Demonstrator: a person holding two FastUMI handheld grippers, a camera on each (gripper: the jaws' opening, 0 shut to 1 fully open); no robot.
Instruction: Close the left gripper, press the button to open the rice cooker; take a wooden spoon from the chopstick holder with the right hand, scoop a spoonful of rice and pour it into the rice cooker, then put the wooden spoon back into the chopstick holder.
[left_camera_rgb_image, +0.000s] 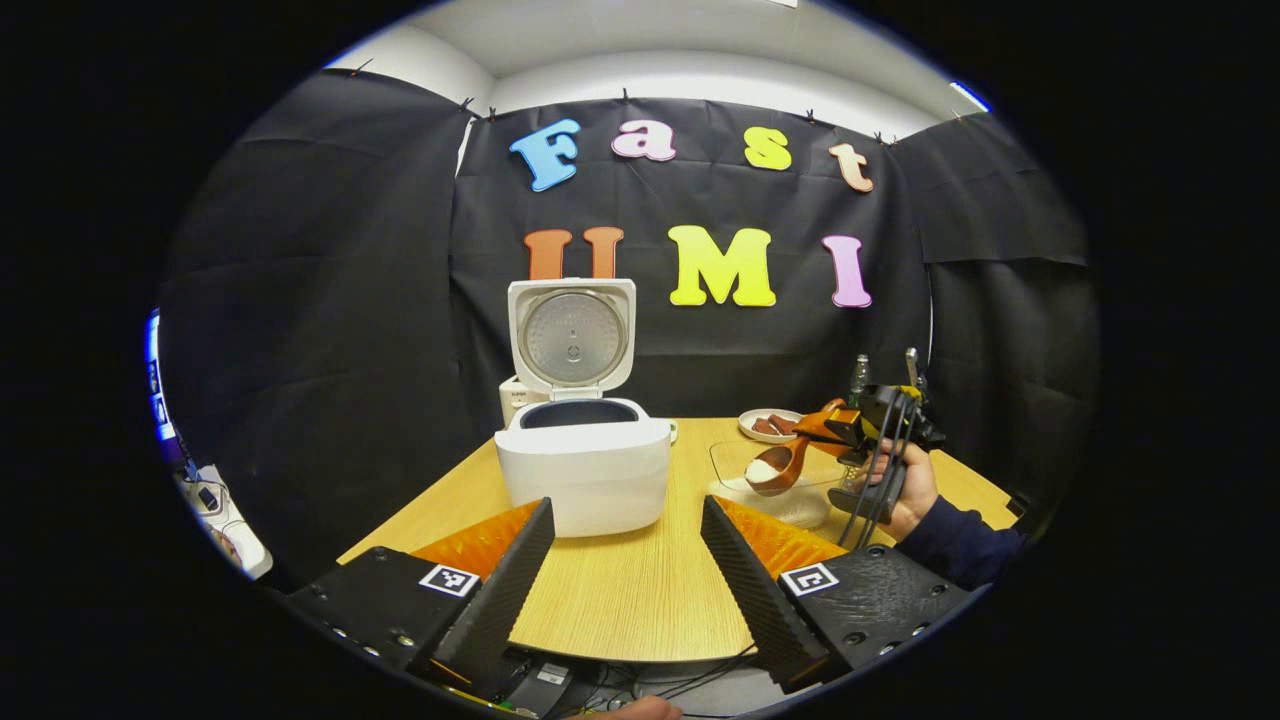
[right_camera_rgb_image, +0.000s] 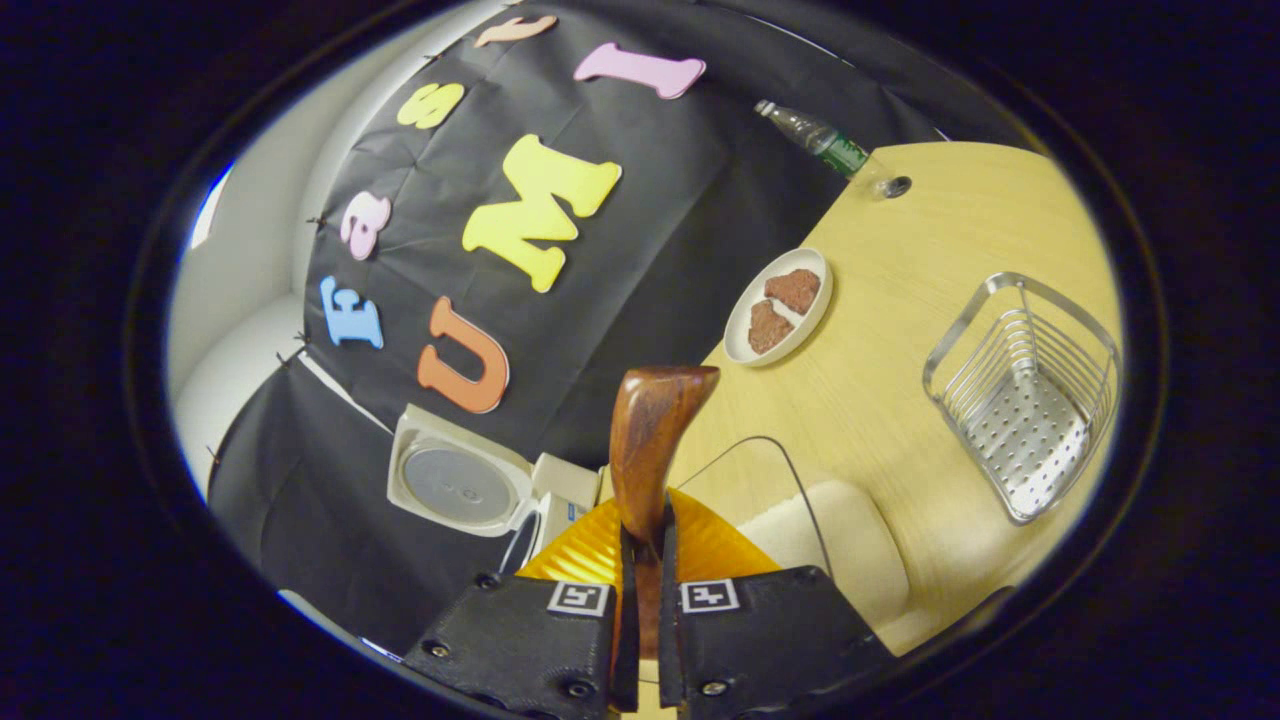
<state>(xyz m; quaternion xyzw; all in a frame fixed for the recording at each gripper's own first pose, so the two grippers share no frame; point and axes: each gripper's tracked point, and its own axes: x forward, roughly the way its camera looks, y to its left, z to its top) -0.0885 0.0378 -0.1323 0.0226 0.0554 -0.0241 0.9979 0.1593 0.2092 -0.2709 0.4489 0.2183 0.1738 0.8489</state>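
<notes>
White rice cooker (left_camera_rgb_image: 583, 470) stands on the wooden desk (left_camera_rgb_image: 640, 590) with its lid (left_camera_rgb_image: 571, 335) raised upright, so the inner pot's rim is exposed; the button press that opens it is judged complete. Left gripper (left_camera_rgb_image: 625, 570) hangs in front of the cooker, its jaws set wide and holding nothing.

Right gripper (right_camera_rgb_image: 640, 600), seen from its own camera, has its jaws drawn narrow around the handle of the wooden spoon (right_camera_rgb_image: 648, 440), both fingers pressing on it. In the left gripper view the same gripper (left_camera_rgb_image: 870, 425), held by a hand (left_camera_rgb_image: 905, 490) in a dark sleeve, carries the spoon (left_camera_rgb_image: 780, 468) above a clear container of rice (left_camera_rgb_image: 790, 495), which sits right of the cooker. The bowl of the spoon shows a white heap, so the scoop is judged done and step 2 of the right hand's work is under way.

Remaining, as judged from this layout: carry the loaded spoon across to the open pot, tip the rice in, and return the spoon to the chopstick holder (right_camera_rgb_image: 1025, 400), the metal wire basket standing well apart on the desk. A plate (right_camera_rgb_image: 780, 305) with 2 brown pieces and a bottle (right_camera_rgb_image: 820, 140) lie near the far edge and take no part.
</notes>
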